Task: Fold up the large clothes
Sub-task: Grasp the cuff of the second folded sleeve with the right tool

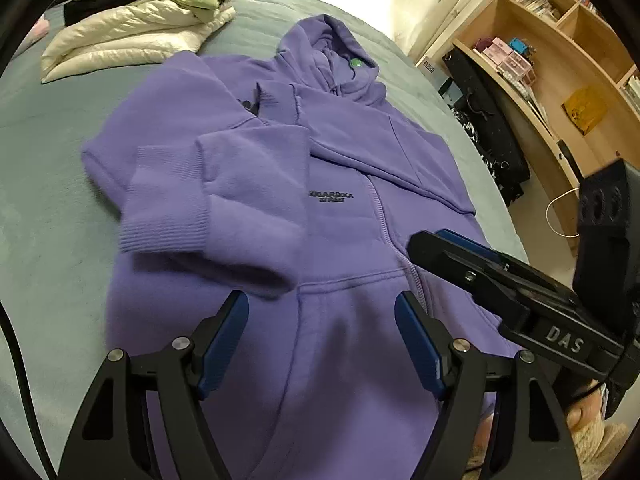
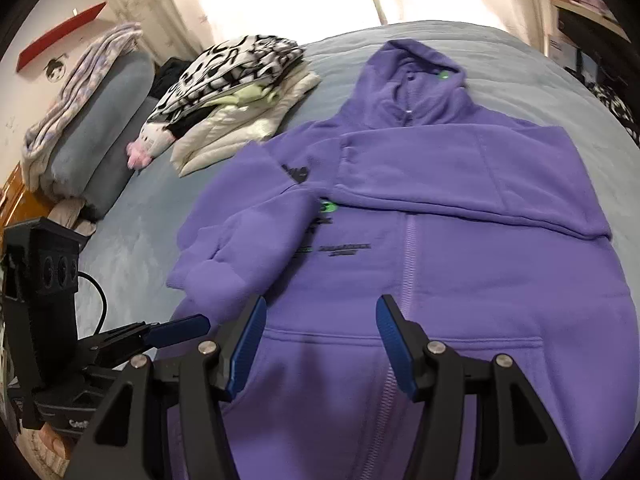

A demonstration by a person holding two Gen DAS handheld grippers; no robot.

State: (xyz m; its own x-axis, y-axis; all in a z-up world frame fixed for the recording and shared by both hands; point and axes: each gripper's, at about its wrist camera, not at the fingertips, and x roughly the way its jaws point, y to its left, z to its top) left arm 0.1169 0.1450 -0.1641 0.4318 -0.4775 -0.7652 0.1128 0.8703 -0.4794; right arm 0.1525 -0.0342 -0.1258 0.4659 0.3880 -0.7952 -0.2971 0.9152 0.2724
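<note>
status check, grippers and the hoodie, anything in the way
Left gripper and right gripper jaws open, empty, over the hem. Purple hoodie flat on the bed, both sleeves folded in. Folded pile clear.

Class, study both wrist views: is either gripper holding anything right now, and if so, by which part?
Nothing is held. The left gripper and right gripper both hover open above the purple fleece zip hoodie, their fingers apart with no fabric pinched between them.

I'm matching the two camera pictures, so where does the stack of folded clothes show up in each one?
Left wrist view: the stack of folded clothes sits at the top left, beyond the purple hoodie.
Right wrist view: the stack is upper left of centre, left of the hood.
Shared landmark: the hoodie's black chest lettering.
</note>
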